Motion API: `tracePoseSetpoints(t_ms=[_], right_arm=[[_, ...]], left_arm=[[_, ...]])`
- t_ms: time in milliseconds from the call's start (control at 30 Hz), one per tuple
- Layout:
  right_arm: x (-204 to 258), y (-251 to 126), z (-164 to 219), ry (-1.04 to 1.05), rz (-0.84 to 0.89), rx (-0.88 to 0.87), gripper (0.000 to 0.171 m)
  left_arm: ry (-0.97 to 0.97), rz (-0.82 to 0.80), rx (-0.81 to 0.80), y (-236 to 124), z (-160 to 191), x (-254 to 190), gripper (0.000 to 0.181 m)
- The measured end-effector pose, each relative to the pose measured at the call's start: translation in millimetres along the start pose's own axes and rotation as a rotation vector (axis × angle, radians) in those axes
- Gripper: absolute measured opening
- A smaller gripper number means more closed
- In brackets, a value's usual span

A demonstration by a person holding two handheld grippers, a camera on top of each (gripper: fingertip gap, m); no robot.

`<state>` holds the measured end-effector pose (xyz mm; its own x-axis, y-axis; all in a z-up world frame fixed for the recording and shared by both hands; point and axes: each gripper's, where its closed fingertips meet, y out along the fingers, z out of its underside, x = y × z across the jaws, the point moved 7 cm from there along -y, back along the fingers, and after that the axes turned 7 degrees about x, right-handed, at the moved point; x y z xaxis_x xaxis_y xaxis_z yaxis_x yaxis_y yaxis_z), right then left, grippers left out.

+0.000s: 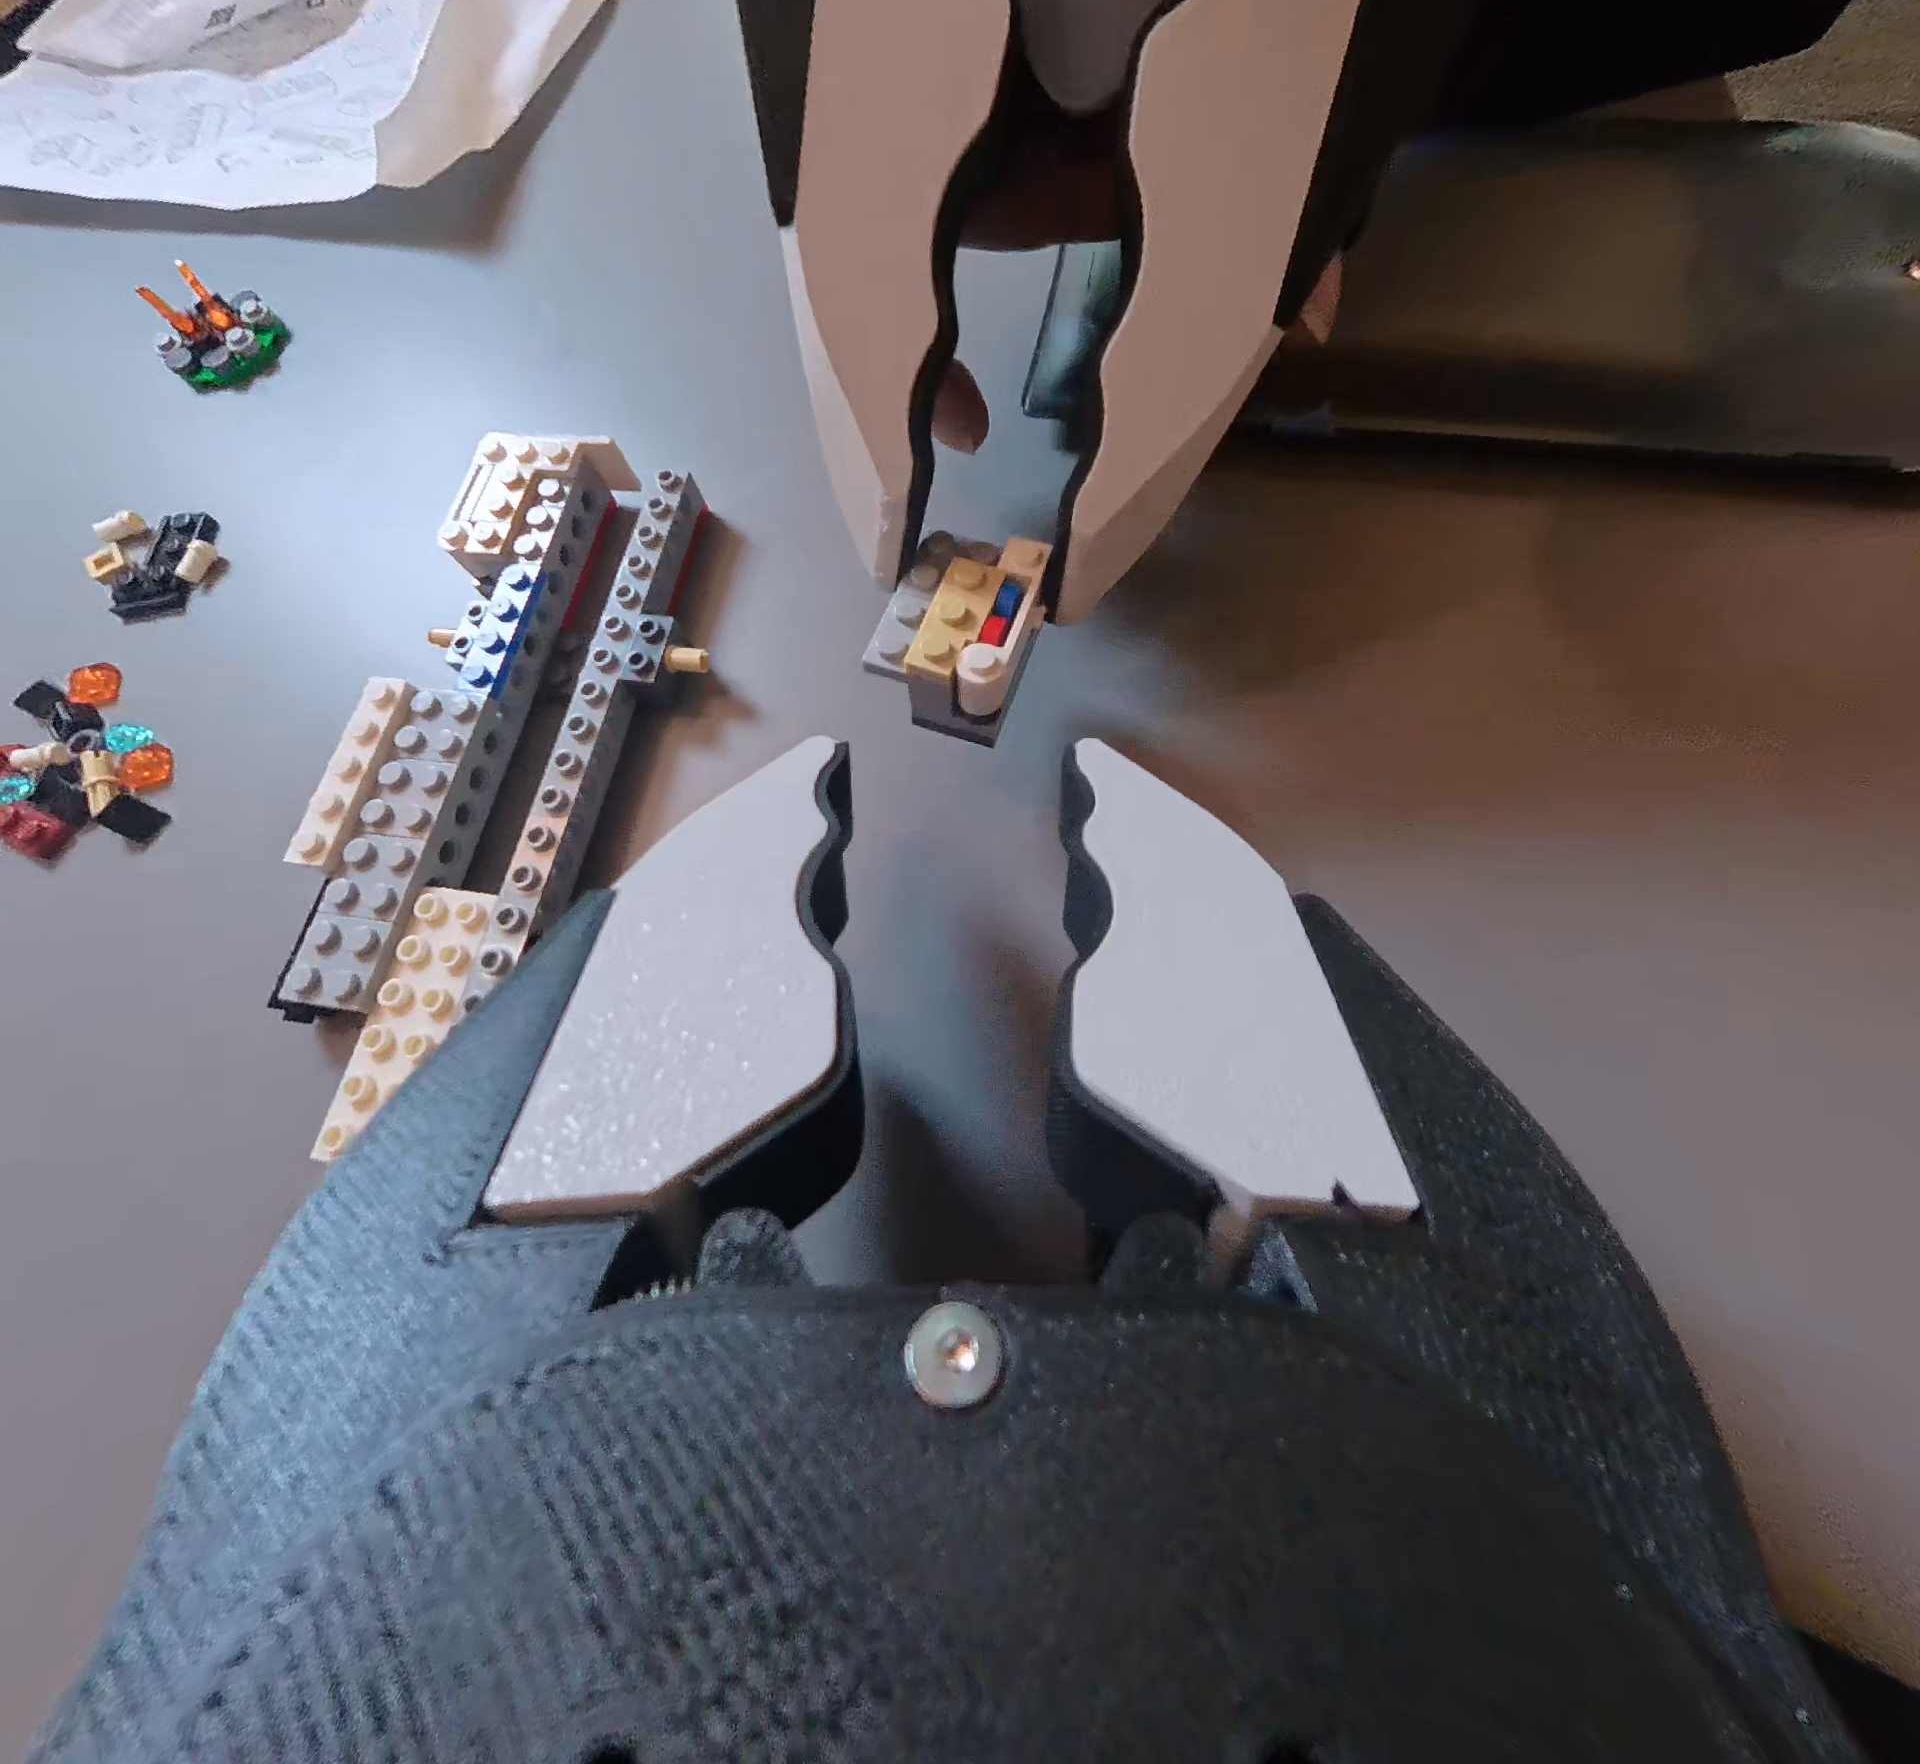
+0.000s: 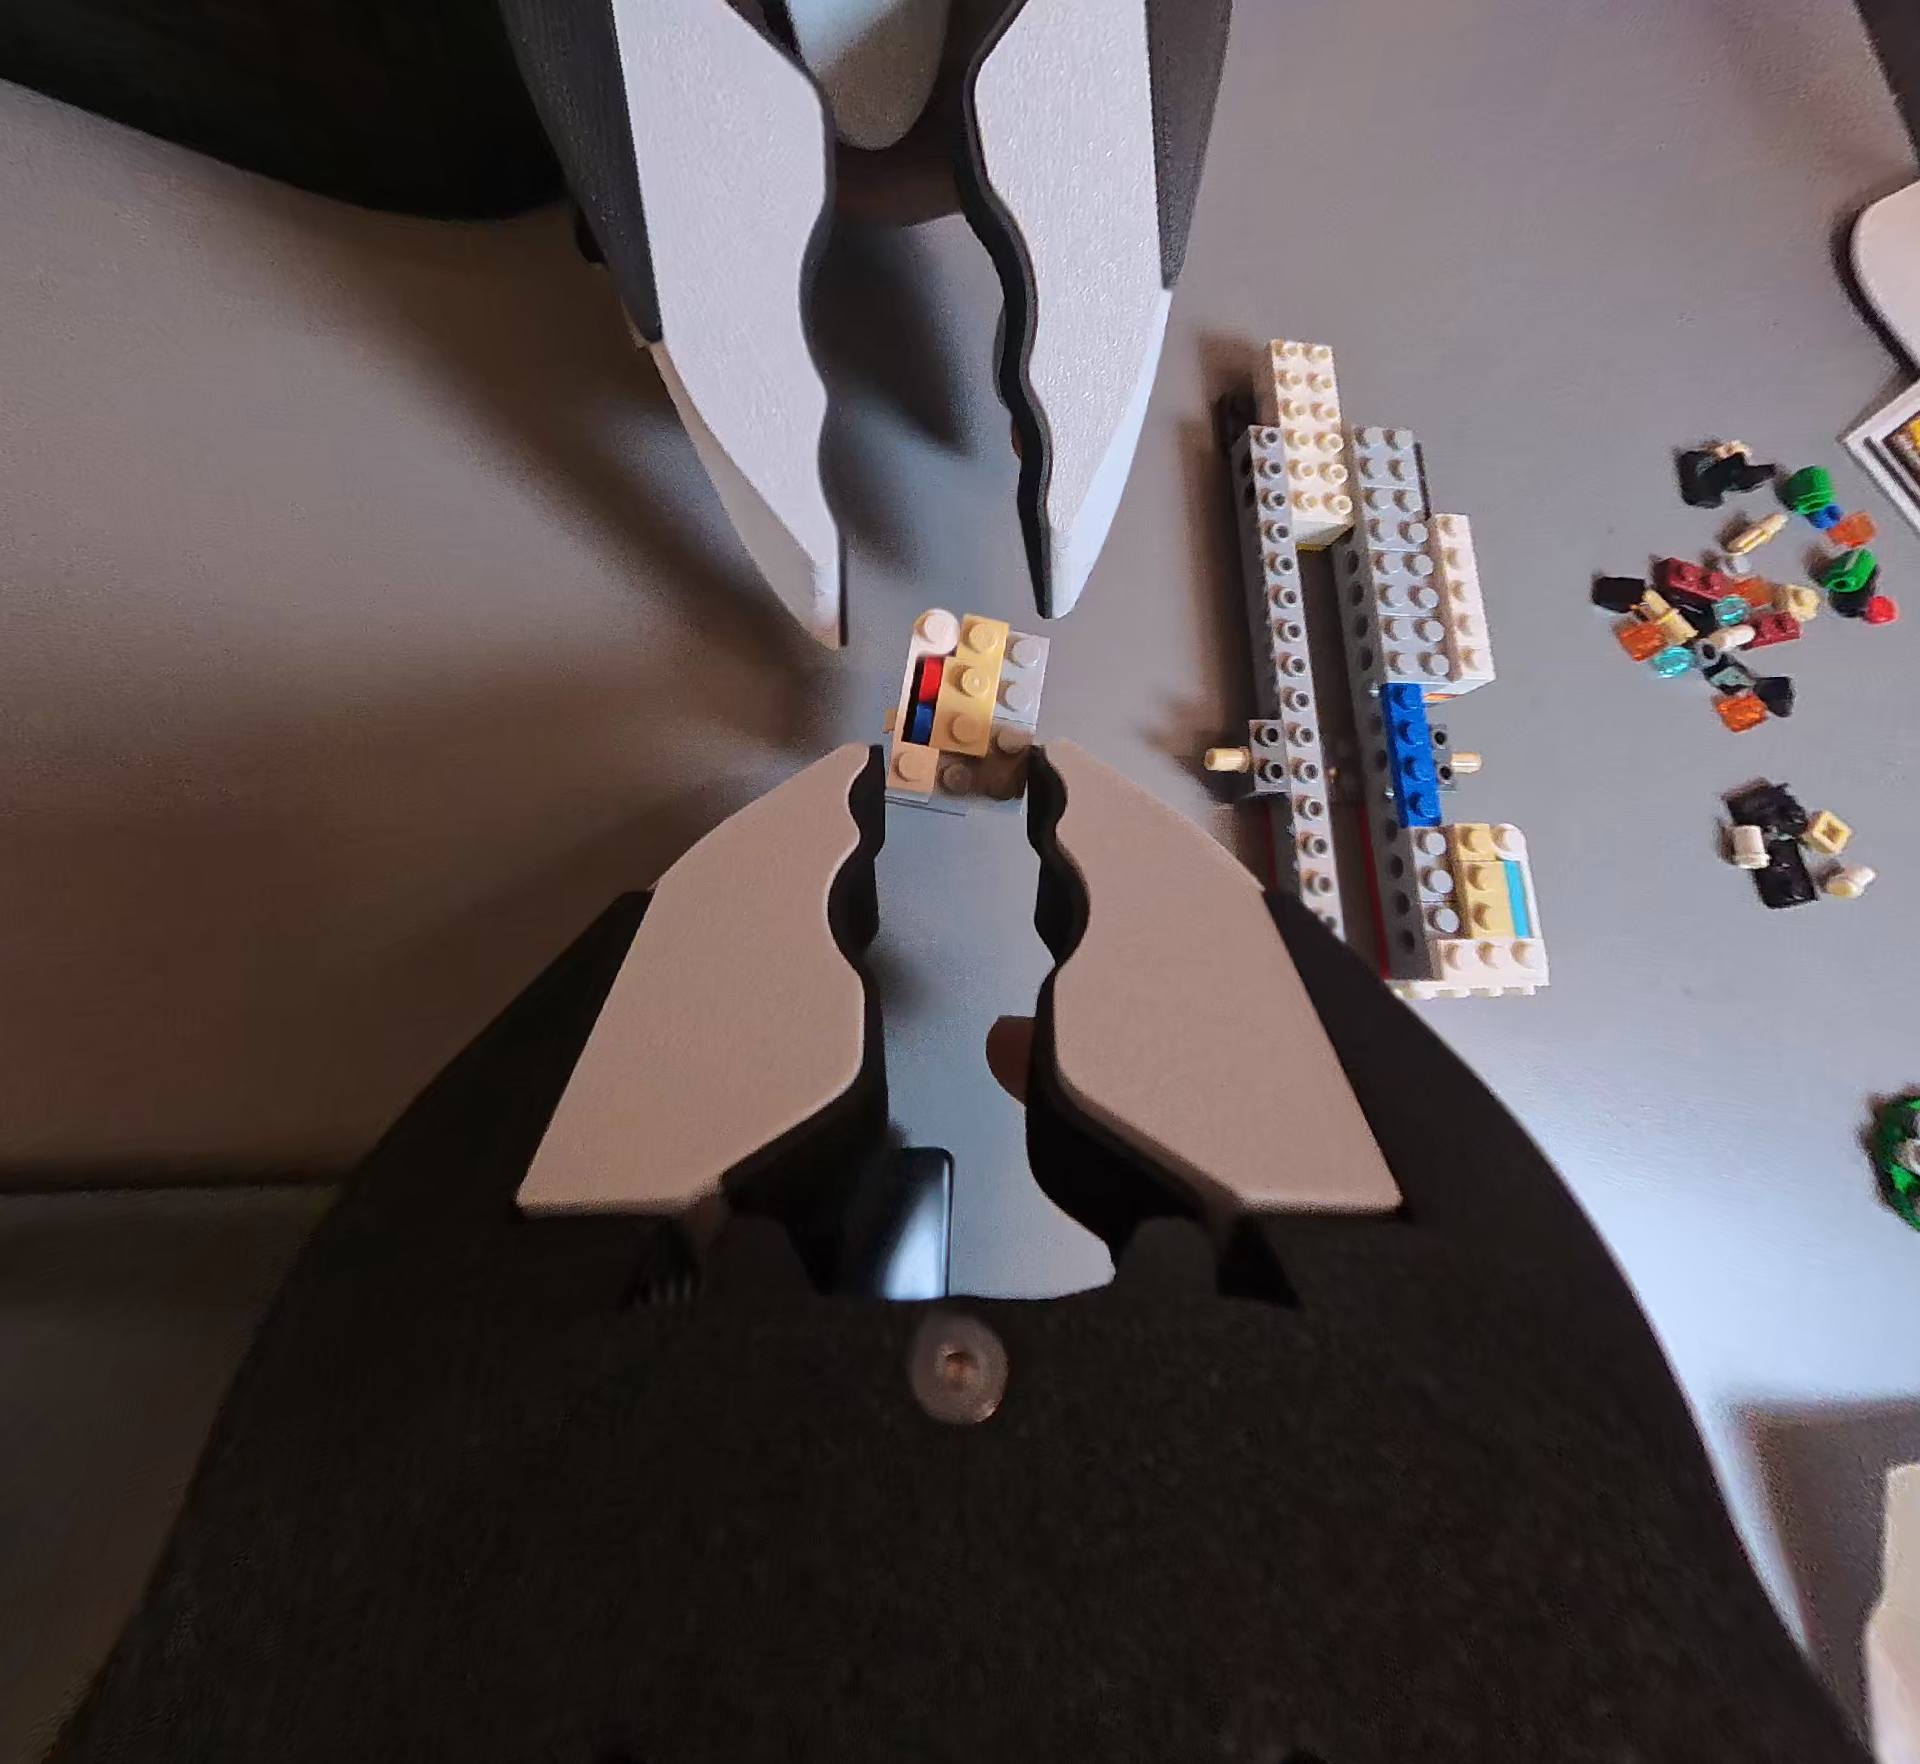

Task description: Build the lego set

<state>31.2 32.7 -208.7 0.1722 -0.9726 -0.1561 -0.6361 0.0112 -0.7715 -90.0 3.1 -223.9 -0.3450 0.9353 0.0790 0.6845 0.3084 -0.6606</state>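
Far left on the grey table (image 1: pixel 1351 675): loose pile of small orange, teal, black and red pieces (image 1: pixel 78 769), a little black-and-cream cluster (image 1: pixel 156 561) above it, a green round plate with orange spikes (image 1: pixel 213 332) beyond, crumpled instruction sheet (image 1: pixel 312 10) at the far corner. Next along, the long grey-and-cream build (image 1: pixel 499 748), lying flat, untouched, blue bricks midway. Then centre stage: small tan-and-grey sub-assembly (image 1: pixel 961 634), pinched at its far end by the right gripper (image 1: pixel 977 571), jaws clamped on the grey base, near end hanging free just above the table. Facing it, the left gripper (image 1: pixel 956 769), jaws spread wide, empty, tips just short of the piece. Risks from here, as a judgement: narrow grip at one end only, so a push from the left could pivot the sub-assembly out of the pinch; a squeeze across the loose-looking red and blue bits or the white round stud might pop them off; a drop could scatter it toward the long build.
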Motion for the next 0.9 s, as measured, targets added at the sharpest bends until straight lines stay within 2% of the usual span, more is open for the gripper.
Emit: tracePoseSetpoints(t_ms=[33, 100, 200, 433, 667, 833, 900], right_arm=[[0, -2, 0, -0.003, -0.010, -0.012, 0.026], [3, -4, -1, -0.007, -0.050, -0.040, 0.026], [5, 0, 1, -0.033, -0.051, -0.021, 0.026], [-8, -7, 3, -0.033, 0.071, -0.094, 0.026], [-8, -17, -1, -0.090, 0.167, -0.230, 0.026], [-4, -31, -3, -0.308, 0.392, -0.348, 0.025], [-3, -33, -3, -0.398, 0.496, -0.356, 0.025]], left_arm=[[0.006, 0.006, -0.018, 0, -2, -1, 0.041], [0.032, 0.018, -0.049, 1, -8, -6, 0.041], [0.072, -0.022, -0.036, 5, -12, -8, 0.028], [0.058, -0.116, -0.093, 1, -16, 2, 0.027], [0.285, -0.322, -0.150, -9, -27, -4, 0.026], [0.446, -0.507, -0.203, -17, -41, -12, 0.026], [0.459, -0.545, -0.246, -23, -46, -13, 0.032]])
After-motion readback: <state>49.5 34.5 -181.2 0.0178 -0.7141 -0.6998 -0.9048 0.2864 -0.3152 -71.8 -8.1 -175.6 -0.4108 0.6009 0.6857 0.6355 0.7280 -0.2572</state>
